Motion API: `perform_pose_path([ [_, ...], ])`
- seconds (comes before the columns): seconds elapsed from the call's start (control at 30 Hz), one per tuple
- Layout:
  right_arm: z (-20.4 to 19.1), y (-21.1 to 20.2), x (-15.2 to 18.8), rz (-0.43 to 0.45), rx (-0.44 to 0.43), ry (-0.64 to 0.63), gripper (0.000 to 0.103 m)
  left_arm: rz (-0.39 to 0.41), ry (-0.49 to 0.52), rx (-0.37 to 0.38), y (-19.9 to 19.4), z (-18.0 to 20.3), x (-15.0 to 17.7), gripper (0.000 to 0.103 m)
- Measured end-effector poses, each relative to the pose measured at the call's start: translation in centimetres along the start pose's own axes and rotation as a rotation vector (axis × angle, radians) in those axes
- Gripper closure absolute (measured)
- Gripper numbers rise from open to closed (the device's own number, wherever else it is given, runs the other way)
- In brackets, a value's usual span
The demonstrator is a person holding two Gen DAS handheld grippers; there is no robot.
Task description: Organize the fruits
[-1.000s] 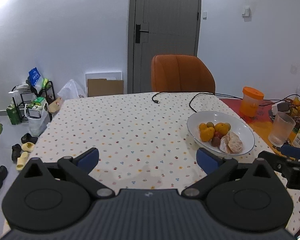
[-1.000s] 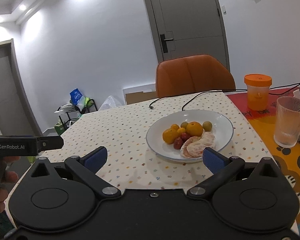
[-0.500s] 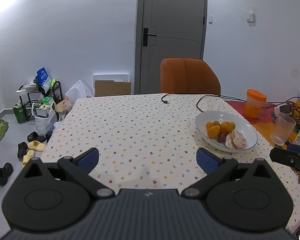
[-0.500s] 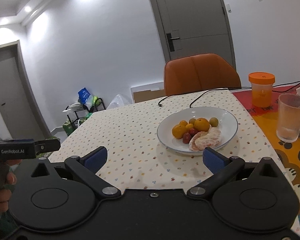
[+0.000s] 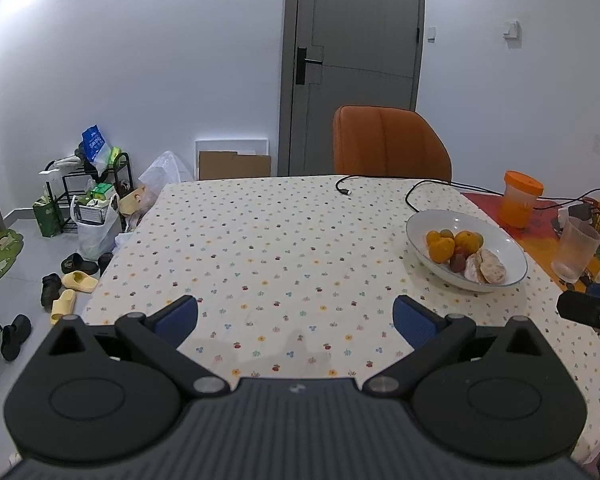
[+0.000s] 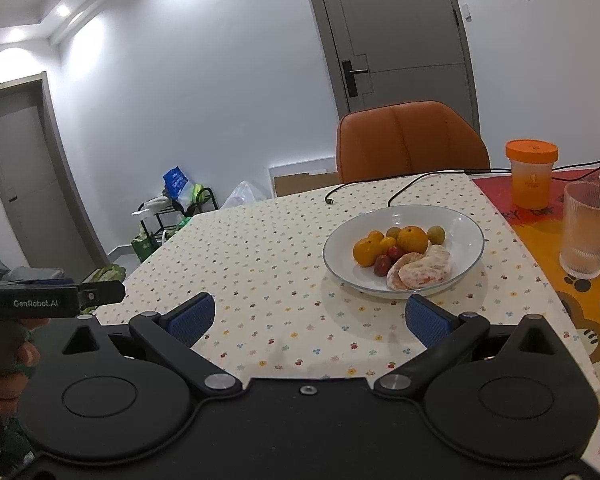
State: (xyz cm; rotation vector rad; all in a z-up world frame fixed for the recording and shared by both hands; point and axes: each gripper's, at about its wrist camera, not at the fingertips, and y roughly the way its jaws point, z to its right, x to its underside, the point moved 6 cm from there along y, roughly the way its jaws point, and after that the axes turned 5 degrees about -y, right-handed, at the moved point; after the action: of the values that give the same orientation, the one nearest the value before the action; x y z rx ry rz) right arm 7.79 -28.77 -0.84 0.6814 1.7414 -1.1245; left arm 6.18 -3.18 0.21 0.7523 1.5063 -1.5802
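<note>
A white bowl (image 5: 420, 222) (image 6: 466, 222) stands on the spotted tablecloth at the right of the table. In it lie several small oranges (image 6: 412, 239), a dark red fruit (image 6: 382, 266) and a peeled citrus (image 6: 422, 270). My left gripper (image 5: 296, 316) hangs open over the table's near edge, well left of the bowl, with nothing between its blue pads. My right gripper (image 6: 308, 316) is open too, just short of the bowl, its right pad (image 6: 424, 322) near the bowl's front rim. In the right wrist view a hand holds the left gripper's body (image 6: 48, 300) at the far left.
A ribbed glass (image 6: 588, 230) and an orange-lidded jar (image 6: 531, 174) stand on the orange mat right of the bowl. A black cable (image 5: 380, 184) runs across the far side. An orange chair (image 5: 390, 142) sits behind the table. Shoes and bags lie on the floor at left.
Both grippers have drawn back and up a little from the table; the bowl looks farther away in both views. Both stay open and hold nothing.
</note>
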Motion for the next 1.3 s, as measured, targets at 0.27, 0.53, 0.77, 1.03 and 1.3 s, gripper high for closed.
perform_pose_path([
  [0.27, 0.14, -0.06, -0.08, 0.002, 0.004, 0.002, 0.0, -0.001, 0.002, 0.002, -0.06, -0.02, 0.17, 0.0],
  [0.53, 0.29, 0.07, 0.03, -0.003, 0.006, 0.004, 0.0, -0.001, 0.001, -0.001, -0.05, -0.06, 0.24, 0.0],
  [0.77, 0.14, 0.0, 0.13, -0.004, 0.006, -0.002, 0.0, -0.008, 0.001, -0.001, -0.02, -0.22, 0.41, 0.0],
  [1.03, 0.19, 0.12, 0.16, -0.008, 0.008, 0.001, 0.0, -0.017, -0.007, -0.008, 0.27, -0.36, 0.3, 0.0],
  [1.3, 0.28, 0.12, 0.16, -0.006, 0.008, -0.002, 0.0, -0.02, -0.006, -0.005, 0.33, -0.32, 0.38, 0.0],
])
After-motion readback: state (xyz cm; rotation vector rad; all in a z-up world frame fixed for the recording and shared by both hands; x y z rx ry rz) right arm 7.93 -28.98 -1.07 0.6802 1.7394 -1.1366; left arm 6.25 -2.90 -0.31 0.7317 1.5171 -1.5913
